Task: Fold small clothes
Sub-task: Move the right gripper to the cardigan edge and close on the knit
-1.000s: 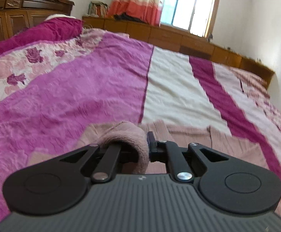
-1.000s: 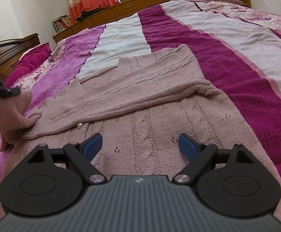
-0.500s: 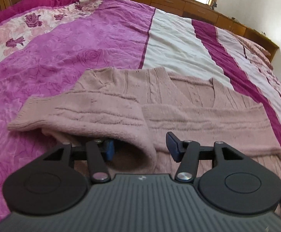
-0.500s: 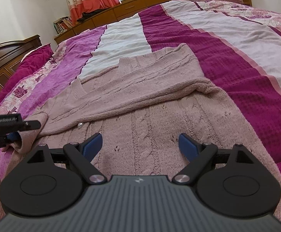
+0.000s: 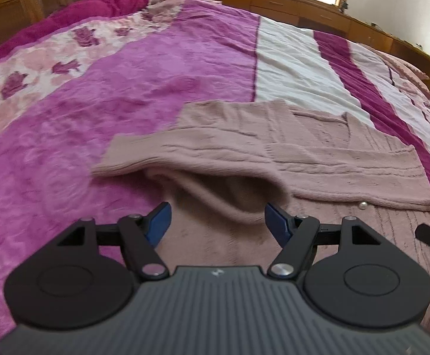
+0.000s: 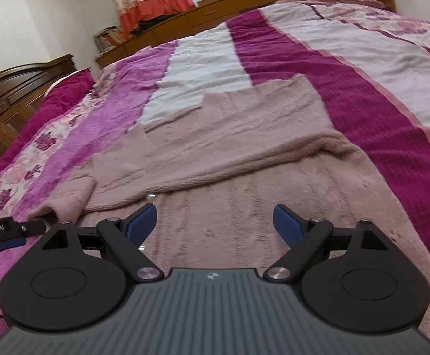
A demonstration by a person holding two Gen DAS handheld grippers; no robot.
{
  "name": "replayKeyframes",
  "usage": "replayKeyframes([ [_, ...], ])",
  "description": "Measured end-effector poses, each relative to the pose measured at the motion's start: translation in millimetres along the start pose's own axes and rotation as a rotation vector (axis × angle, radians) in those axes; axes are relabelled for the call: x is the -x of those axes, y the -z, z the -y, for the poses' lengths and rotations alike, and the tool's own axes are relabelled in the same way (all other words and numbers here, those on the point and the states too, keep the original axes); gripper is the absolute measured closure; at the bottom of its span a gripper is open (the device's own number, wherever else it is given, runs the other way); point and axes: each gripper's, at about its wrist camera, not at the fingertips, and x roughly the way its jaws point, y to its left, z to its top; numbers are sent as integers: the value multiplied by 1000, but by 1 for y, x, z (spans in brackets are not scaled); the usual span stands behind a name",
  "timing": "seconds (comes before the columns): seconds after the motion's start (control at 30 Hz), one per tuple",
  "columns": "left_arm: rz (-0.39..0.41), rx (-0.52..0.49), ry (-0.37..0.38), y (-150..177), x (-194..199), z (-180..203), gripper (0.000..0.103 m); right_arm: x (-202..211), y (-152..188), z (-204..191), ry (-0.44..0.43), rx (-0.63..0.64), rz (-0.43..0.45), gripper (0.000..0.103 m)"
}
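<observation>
A dusty-pink cable-knit cardigan (image 5: 318, 153) lies flat on the bed, both sleeves folded across its front. It fills the middle of the right wrist view (image 6: 229, 153). My left gripper (image 5: 216, 222) is open and empty, just short of the folded left sleeve's cuff (image 5: 229, 195), which lies loose between the blue pads. My right gripper (image 6: 216, 222) is open and empty, hovering low over the cardigan's lower front. A pearl button (image 5: 362, 205) shows on the front. The left gripper's tip (image 6: 10, 230) shows at the left edge of the right wrist view.
The bed is covered by a striped magenta, white and floral quilt (image 5: 155, 94). A dark wooden headboard (image 6: 13, 88) stands at the left. A low wooden cabinet (image 5: 303, 9) runs under the window at the back.
My left gripper let go of the sleeve cuff, opened wide and drew back a little. The sleeve now lies folded over the cardigan. The right gripper stayed open and shifted slightly.
</observation>
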Motion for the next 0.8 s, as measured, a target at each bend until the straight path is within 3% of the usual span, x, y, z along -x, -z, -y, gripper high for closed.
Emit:
replayKeyframes([
  [0.27, -42, 13, -83, 10, -1, -25, 32, -21, -20, -43, -183, -41, -90, 13],
  [0.47, -34, 35, -86, 10, -7, -36, 32, -54, -37, -96, -309, 36, -162, 18],
  [0.6, -19, 59, -93, 3, -16, -43, 32, -83, -44, -121, -343, 33, -231, 31],
  [0.8, -13, 80, -96, -4, -29, -49, 32, -125, -45, -150, -356, 44, -320, 36],
])
